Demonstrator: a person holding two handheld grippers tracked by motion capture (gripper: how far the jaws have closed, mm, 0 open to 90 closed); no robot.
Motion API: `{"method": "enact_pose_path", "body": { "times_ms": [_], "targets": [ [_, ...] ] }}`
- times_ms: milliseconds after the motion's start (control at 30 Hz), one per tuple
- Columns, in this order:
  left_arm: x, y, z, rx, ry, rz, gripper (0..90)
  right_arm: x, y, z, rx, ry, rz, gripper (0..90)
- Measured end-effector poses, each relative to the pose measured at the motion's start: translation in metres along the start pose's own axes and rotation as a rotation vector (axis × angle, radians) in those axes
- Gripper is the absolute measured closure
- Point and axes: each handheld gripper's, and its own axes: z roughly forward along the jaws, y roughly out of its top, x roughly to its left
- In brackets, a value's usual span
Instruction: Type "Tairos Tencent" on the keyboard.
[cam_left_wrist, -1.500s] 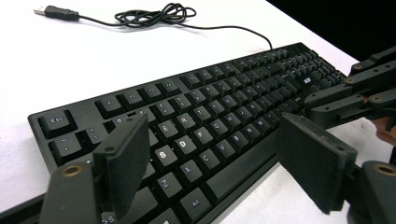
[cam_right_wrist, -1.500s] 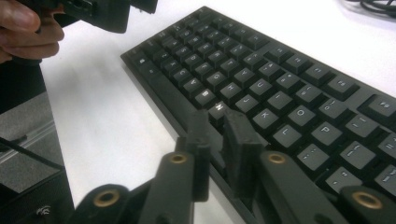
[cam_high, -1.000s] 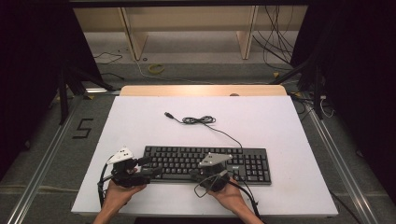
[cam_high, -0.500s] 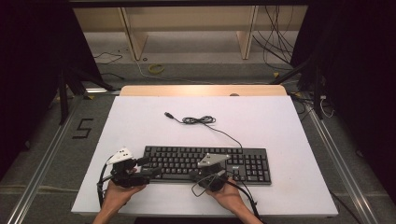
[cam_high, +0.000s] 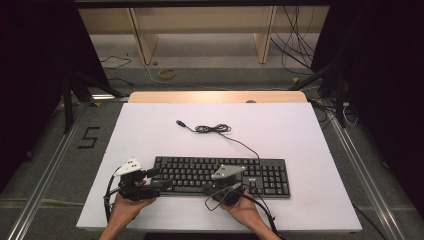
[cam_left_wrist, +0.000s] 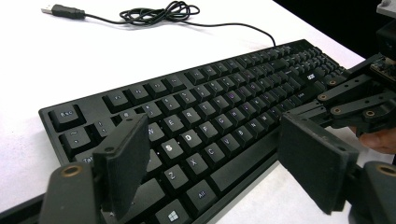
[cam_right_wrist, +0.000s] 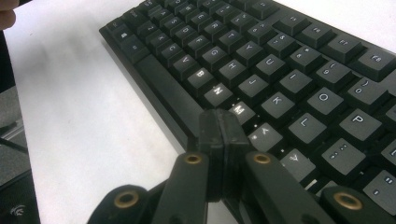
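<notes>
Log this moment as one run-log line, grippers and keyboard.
left gripper: open, at keyboard left end | right gripper: shut, empty, tip near M key | USB cable: unplugged, loose on table

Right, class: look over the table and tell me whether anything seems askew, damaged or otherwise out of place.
Nothing stands out. The keyboard lies flat and square on the white table, no keys visibly missing. Its cable is loosely coiled behind it, the plug connected to nothing.

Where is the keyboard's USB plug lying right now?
In the high view, the USB plug lies on the white table, beyond the keyboard and left of the coiled cable, apart from both grippers.
</notes>
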Motion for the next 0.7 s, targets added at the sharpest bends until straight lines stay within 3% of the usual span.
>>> {"method": "enact_pose_path", "body": {
  "times_ms": [500, 633, 700],
  "targets": [
    [0.001, -0.001, 0.001, -0.001, 0.009, 0.006, 25.3, -0.006, 0.006, -0.013, -0.077, 0.012, 0.034, 78.5],
    [0.001, -0.001, 0.002, 0.005, 0.012, 0.013, 25.3, -0.006, 0.009, -0.015, -0.093, 0.022, 0.036, 70.5],
    [0.002, -0.001, 0.002, 0.007, 0.018, 0.011, 25.5, -0.008, 0.012, -0.017, -0.108, 0.032, 0.036, 60.5]
  ]
}}
